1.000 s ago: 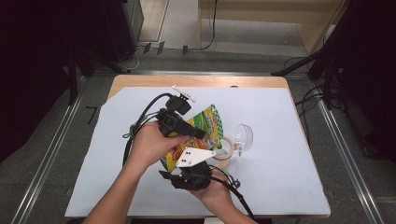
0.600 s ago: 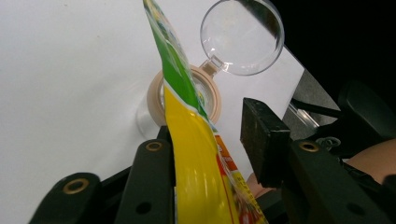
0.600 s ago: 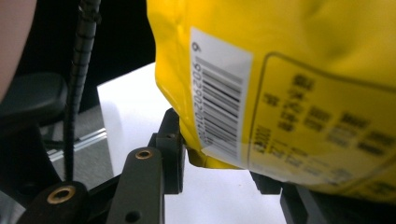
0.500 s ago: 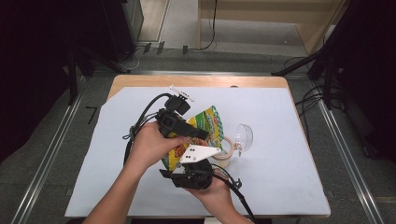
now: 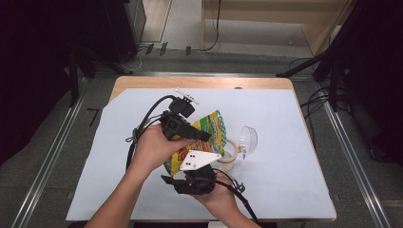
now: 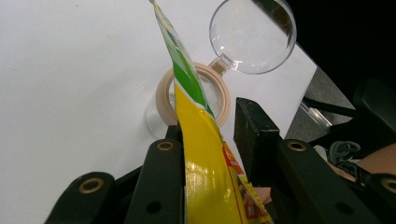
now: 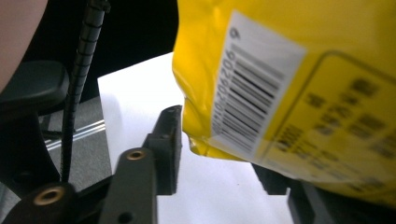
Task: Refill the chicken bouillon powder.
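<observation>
A yellow and green snack bag is held tilted, its top edge over a clear jar with a tan rim. In the left gripper view the bag runs between the jaws of my left gripper. It lies against one pad while the other pad stands off with a gap; these jaws have just been closing. My left gripper reaches in from the left. My right gripper comes from below, shut on the bag's barcode corner; its far jaw is hidden behind the bag.
The jar's clear hinged lid stands open to the right of the rim. A white sheet covers the wooden table. Black cables loop to the left of the hands. Dark stands and floor rails flank the table.
</observation>
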